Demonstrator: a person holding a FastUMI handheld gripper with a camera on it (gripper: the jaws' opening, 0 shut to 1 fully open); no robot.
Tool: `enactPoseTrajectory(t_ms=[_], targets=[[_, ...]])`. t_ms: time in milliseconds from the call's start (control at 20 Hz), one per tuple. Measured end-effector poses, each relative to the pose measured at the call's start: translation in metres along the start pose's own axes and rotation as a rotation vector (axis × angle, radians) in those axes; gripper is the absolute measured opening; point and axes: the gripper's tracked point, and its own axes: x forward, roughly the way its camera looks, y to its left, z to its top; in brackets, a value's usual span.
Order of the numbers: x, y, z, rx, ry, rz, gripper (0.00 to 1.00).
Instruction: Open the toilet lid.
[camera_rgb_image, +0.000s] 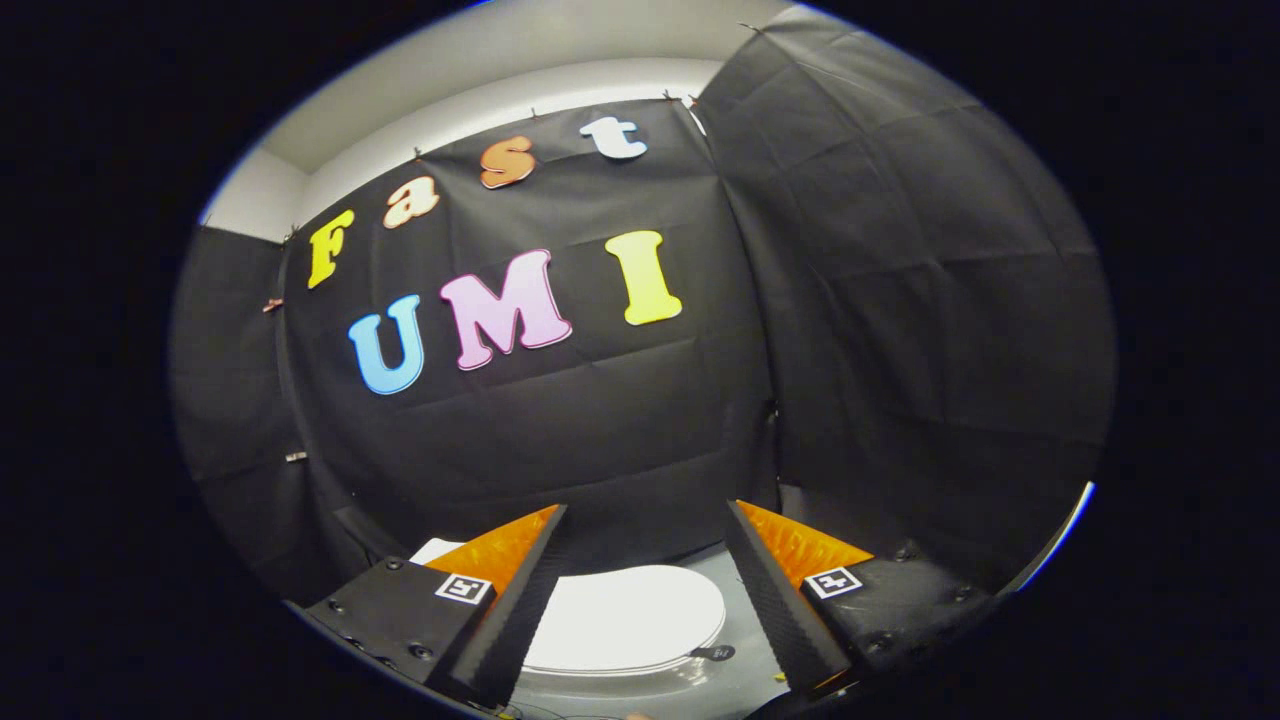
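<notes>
The tongs (646, 520) are hanging in the air with their two fingers (510, 610) spread wide apart, gripping nothing. Each finger is carrying a small square black-and-white marker on its upper block.

Down between the fingers, and lower than their tips, the smooth white oval toilet lid (625, 620) is lying flat and closed. Its rounded front edge is curving toward the right-hand finger, and a thin seam is showing along that edge where the lid is sitting on the seat beneath. The fingers are standing apart from the lid, not touching it; one is passing on each side of it, so the lid is showing in the gap between them. A corner of the same white surface is peeking out just behind the left finger.

A small dark tab-like piece (712, 652) is sitting just beside the lid's front rim, close to the right finger; it is too small to say what it is. Around the lid a pale grey glossy surface (735, 590) is catching the light, reaching from the lid's rim to the foot of the wall.

Beyond the fingers, the black creased cloth wall (900, 300) of the booth is rising on three sides. Above its top edge a white wall and ceiling (500, 60) are showing, with small clips holding the cloth up.
</notes>
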Motion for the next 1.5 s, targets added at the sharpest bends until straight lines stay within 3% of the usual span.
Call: enactPoseTrajectory(t_ms=[700, 900, 1500], targets=[[0.071, -0.094, -0.126, 0.313, 0.207, -0.089, 0.98], [0.089, -0.113, -0.169, 0.466, 0.27, -0.113, 0.98], [0.127, -0.159, -0.326, 0.697, 0.526, -0.182, 0.97]])
